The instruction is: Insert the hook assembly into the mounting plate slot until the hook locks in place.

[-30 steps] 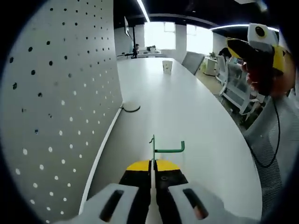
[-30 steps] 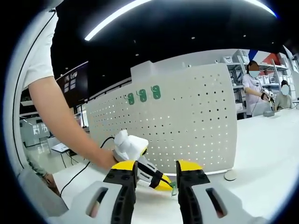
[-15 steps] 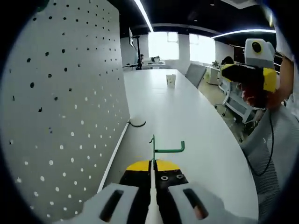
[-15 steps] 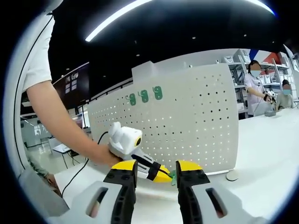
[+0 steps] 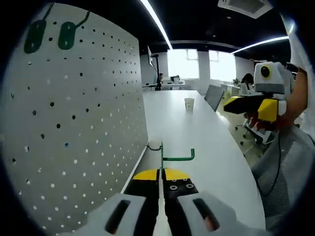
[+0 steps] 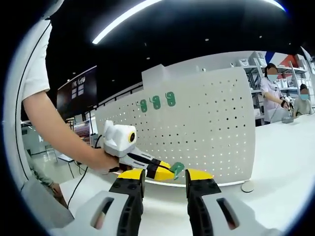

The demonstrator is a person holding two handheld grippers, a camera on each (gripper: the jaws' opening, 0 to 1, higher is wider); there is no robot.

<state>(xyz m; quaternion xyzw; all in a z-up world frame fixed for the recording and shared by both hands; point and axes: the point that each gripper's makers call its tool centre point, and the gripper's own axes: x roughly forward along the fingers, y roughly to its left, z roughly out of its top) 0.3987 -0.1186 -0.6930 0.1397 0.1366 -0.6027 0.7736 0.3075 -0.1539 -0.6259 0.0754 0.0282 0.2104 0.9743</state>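
The left gripper [image 5: 161, 183] was clenched on the green hook [image 5: 170, 157], thin, probably light and stiff, near the pegboard [image 5: 74, 128]; the right gripper [image 6: 163, 183] gaped empty.

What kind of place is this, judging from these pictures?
Probably an open office or lab: a long white table with a white perforated pegboard standing on it, ceiling light strips, and storage shelves behind two people.
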